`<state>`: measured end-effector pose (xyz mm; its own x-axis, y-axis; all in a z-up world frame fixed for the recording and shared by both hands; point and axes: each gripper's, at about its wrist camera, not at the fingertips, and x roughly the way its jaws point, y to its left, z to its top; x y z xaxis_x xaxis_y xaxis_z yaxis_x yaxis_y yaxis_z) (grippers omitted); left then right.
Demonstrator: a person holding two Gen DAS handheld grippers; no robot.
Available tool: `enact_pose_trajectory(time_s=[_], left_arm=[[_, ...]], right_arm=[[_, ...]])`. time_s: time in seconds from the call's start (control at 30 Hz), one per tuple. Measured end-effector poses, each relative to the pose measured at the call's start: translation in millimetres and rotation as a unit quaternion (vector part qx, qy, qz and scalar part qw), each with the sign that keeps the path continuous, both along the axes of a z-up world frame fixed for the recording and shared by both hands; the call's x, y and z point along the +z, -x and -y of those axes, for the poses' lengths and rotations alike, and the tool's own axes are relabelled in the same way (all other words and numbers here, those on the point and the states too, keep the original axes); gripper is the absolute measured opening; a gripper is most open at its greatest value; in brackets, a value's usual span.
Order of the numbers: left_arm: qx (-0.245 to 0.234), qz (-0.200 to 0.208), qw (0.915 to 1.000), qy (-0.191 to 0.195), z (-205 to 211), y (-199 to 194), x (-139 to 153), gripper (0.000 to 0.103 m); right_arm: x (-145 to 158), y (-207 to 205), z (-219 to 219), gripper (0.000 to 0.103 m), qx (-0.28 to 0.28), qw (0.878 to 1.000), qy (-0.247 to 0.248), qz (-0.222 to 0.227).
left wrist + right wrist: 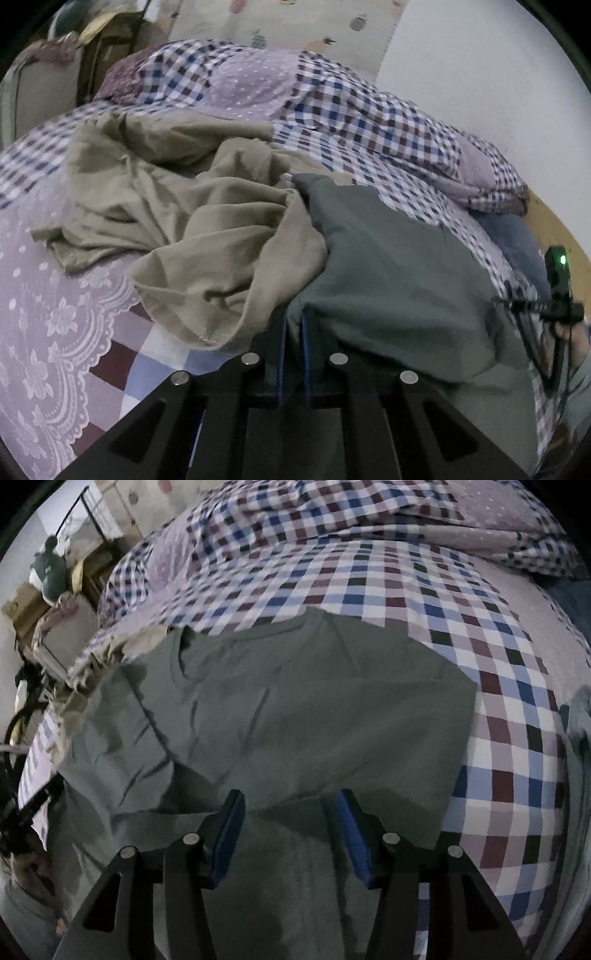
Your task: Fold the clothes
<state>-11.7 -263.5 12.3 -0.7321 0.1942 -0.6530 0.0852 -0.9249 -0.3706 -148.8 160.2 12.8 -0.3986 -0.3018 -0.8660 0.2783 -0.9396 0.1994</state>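
Directly under right tool (290, 834) — green shirt (295, 709)

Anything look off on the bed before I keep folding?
The beige garment lies crumpled in a heap, one edge draped over the grey shirt's side. The left gripper is shut on the shirt there.
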Motion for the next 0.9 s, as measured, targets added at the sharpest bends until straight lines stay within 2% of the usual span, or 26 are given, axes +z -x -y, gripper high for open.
enact_pose_trajectory(time_s=[0.1,0.13,0.17,0.3,0.47,0.53,0.73,0.87,0.9], left_arm=[[0.022,-0.002,0.9994,-0.027,9,-2,-4,0.006],[0.029,-0.004,0.9989,-0.036,12,-3,-5,0.006],[0.036,-0.005,0.9983,-0.045,15,-3,-6,0.006],[0.073,-0.01,0.9945,-0.074,24,-8,-13,0.006],[0.105,-0.016,0.9905,-0.087,25,-13,-16,0.006],[0.112,-0.019,0.9897,-0.086,24,-16,-15,0.006],[0.12,-0.026,0.987,-0.103,25,-20,-17,0.006],[0.116,-0.014,0.9869,-0.112,26,-17,-21,0.006],[0.114,-0.012,0.987,-0.113,26,-17,-21,0.006]], right_arm=[[1,-5,9,0.03,0.011,1.0,-0.023,-0.009],[1,-6,12,0.016,0.015,0.999,-0.031,-0.012],[1,-8,15,0.007,0.019,0.999,-0.038,-0.015],[10,-12,20,0.004,0.02,0.997,-0.06,-0.037],[32,-6,-8,0.004,-0.047,0.994,-0.072,-0.061],[32,-1,-20,0.004,-0.08,0.991,-0.084,-0.061],[24,10,-33,0.004,-0.123,0.986,-0.096,-0.061],[8,19,-29,0.005,-0.126,0.984,-0.124,-0.019],[8,20,-30,0.008,-0.132,0.982,-0.137,-0.013]])
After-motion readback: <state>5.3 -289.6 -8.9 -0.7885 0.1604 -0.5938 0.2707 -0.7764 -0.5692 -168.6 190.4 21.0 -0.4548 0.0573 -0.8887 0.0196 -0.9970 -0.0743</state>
